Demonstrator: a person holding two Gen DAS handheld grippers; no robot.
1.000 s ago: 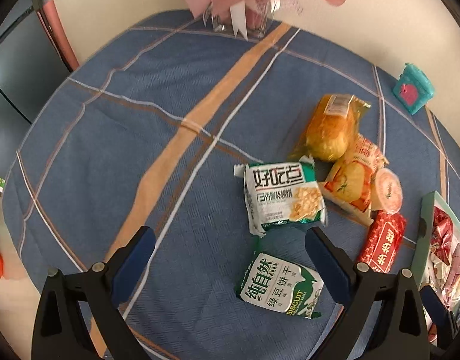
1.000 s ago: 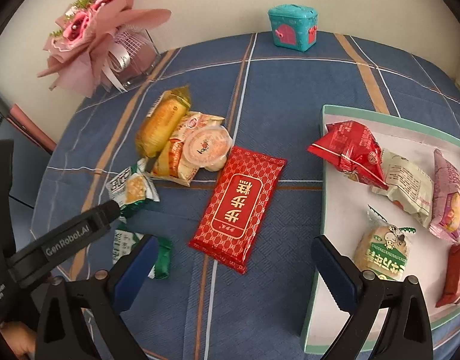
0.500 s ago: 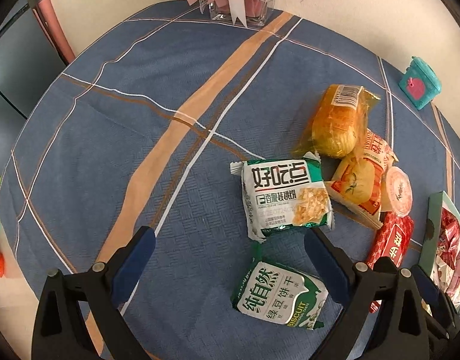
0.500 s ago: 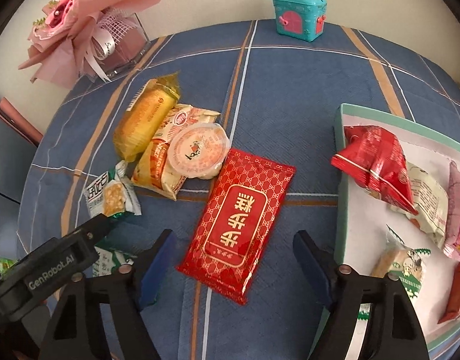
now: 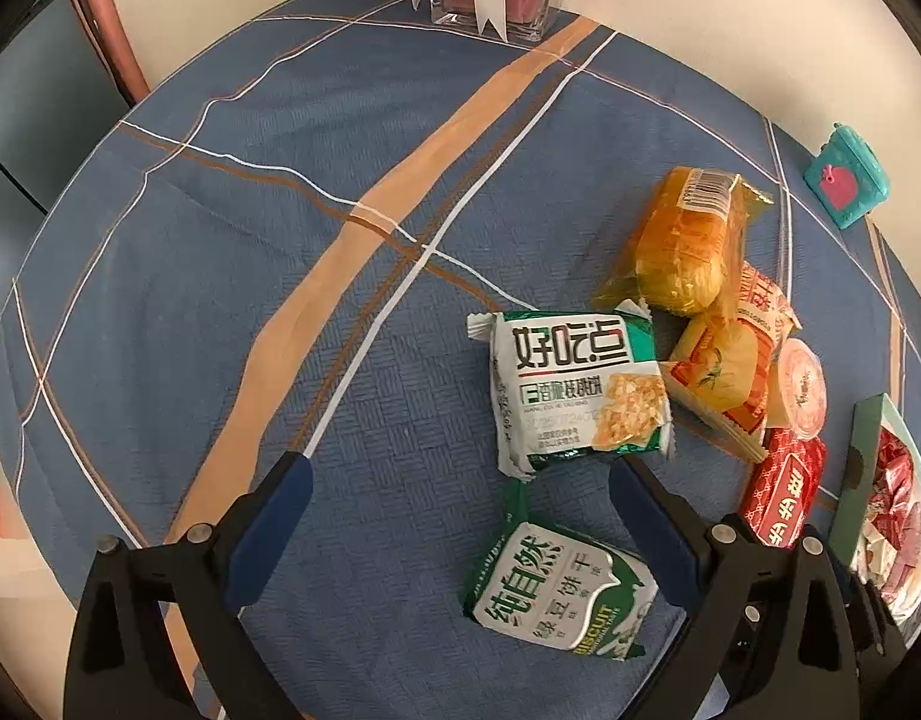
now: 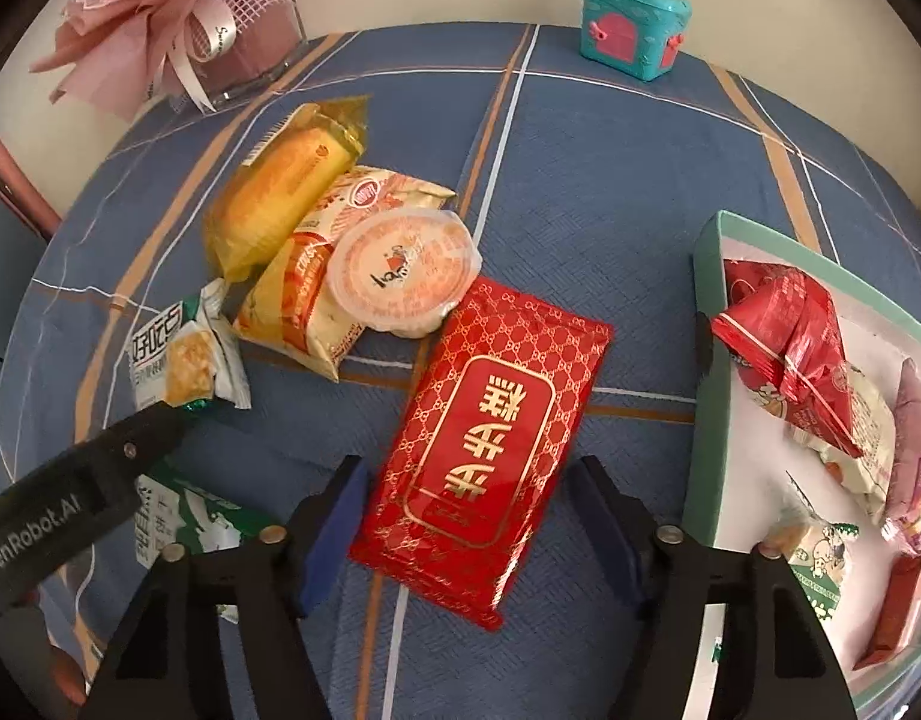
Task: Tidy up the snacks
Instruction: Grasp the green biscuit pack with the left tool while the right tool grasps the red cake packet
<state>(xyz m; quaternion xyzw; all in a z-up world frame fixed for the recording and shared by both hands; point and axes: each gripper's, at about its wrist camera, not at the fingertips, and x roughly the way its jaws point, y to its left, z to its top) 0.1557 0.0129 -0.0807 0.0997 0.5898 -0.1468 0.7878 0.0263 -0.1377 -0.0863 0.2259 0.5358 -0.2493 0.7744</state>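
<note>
Moved: both my claws came lower; right gripper [image 6: 466, 510] jaws have been closing, red packet [image 6: 490, 438] between them, pads not yet touching.
Left gripper [image 5: 460, 516]: jaws wide, empty, above the green biscuit pack [image 5: 559, 591].
Writing: "BISCUIT" there; "GenRobot.AI" on my left claw.
Green packs: two, second [image 5: 574, 387] beside it.
Tray [image 6: 706, 372]: right of red packet, on the tablecloth [image 5: 280, 240].

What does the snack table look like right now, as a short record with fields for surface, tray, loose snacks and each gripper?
surface: blue plaid tablecloth
tray: teal-rimmed tray, at right, already holding several packets
loose snacks: red packet, jelly cup, orange bread packet, two green biscuit packets
right gripper: jaws have just been closing, astride the red packet, pads not visibly pressing
left gripper: open, above the green biscuit packets
</note>
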